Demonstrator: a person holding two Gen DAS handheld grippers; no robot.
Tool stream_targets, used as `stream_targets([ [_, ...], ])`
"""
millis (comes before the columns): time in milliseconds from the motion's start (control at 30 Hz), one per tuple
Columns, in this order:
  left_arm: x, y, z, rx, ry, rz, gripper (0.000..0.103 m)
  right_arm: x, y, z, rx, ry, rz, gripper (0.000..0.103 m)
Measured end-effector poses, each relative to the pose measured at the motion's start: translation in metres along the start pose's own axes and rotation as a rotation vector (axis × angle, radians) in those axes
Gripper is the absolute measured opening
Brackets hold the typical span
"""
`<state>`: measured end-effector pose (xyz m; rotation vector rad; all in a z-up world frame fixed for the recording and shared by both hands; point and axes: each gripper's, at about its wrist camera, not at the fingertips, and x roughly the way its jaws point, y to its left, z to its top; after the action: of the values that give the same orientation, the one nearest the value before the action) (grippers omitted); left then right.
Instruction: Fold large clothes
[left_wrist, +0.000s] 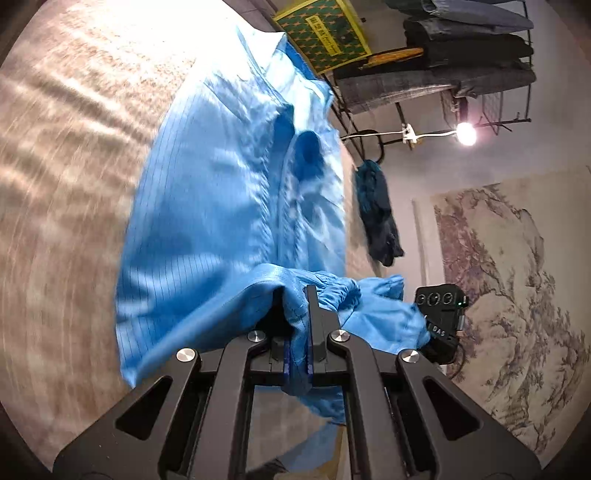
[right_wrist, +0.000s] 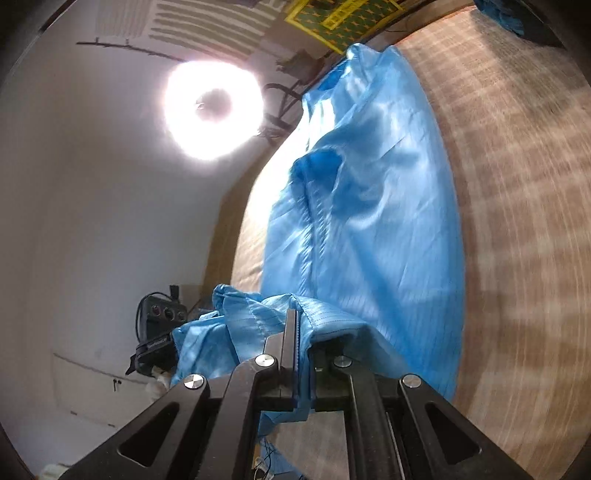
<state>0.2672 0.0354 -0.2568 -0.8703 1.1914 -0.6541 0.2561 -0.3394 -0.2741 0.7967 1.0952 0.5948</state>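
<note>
Left wrist: left tool (left_wrist: 297, 332) clamps garment (left_wrist: 207, 221) hem; right tool (right_wrist: 303, 354) likewise. Garment lies ahead on bed (left_wrist: 66, 184). Step: hem raised; next, carry forward evenly.

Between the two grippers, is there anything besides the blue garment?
No: in both wrist views only bunched hem of the blue garment spans from the left gripper to the right gripper, each clamped on it.

The black device (left_wrist: 441, 317) beside the blue cloth shows white letters that look like "DAS". The green-and-yellow box (left_wrist: 325, 33) carries a yellow label, its print too blurred to read.
</note>
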Motion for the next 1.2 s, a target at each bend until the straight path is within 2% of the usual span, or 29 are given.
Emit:
stream_targets([
  [267, 0.027, 0.020, 0.044, -0.026, -0.012, 0.049, 0.003, 0.027, -0.025, 0.046, 0.052, -0.004, -0.068, 0.001],
  [533, 0.036, 0.033, 0.059, -0.024, -0.037, 0.102, 0.003, 0.037, -0.033, 0.063, 0.074, 0.006, -0.124, 0.002],
  [600, 0.035, 0.033, 0.061, -0.025, -0.037, 0.107, 0.012, 0.037, -0.032, 0.064, 0.067, 0.009, -0.126, 0.009],
  [633, 0.035, 0.033, 0.062, -0.031, -0.033, 0.103, 0.024, 0.037, -0.031, 0.065, 0.071, 0.013, -0.134, 0.014],
  [667, 0.034, 0.033, 0.063, -0.043, -0.032, 0.092, 0.046, 0.037, -0.030, 0.066, 0.077, 0.012, -0.134, 0.033],
  [700, 0.031, 0.032, 0.063, -0.048, -0.047, 0.082, 0.057, 0.035, -0.030, 0.066, 0.089, 0.004, -0.139, 0.047],
  [733, 0.028, 0.030, 0.064, -0.051, -0.062, 0.081, 0.070, 0.032, -0.031, 0.066, 0.104, -0.006, -0.145, 0.051],
  [800, 0.021, 0.028, 0.066, -0.060, -0.087, 0.057, 0.071, 0.026, -0.032, 0.067, 0.124, -0.020, -0.133, 0.064],
  [867, 0.016, 0.028, 0.068, -0.073, -0.083, 0.034, 0.071, 0.016, -0.029, 0.066, 0.117, -0.036, -0.117, 0.066],
  [933, 0.010, 0.026, 0.067, -0.053, -0.090, 0.037, 0.071, 0.007, -0.026, 0.066, 0.098, -0.045, -0.107, 0.066],
  [1033, 0.000, 0.020, 0.060, 0.021, -0.115, 0.096, 0.071, -0.014, -0.016, 0.059, 0.037, -0.067, -0.120, 0.065],
  [1200, -0.017, 0.017, 0.044, 0.067, -0.148, 0.088, 0.071, -0.028, -0.006, 0.040, -0.071, -0.062, -0.172, 0.051],
])
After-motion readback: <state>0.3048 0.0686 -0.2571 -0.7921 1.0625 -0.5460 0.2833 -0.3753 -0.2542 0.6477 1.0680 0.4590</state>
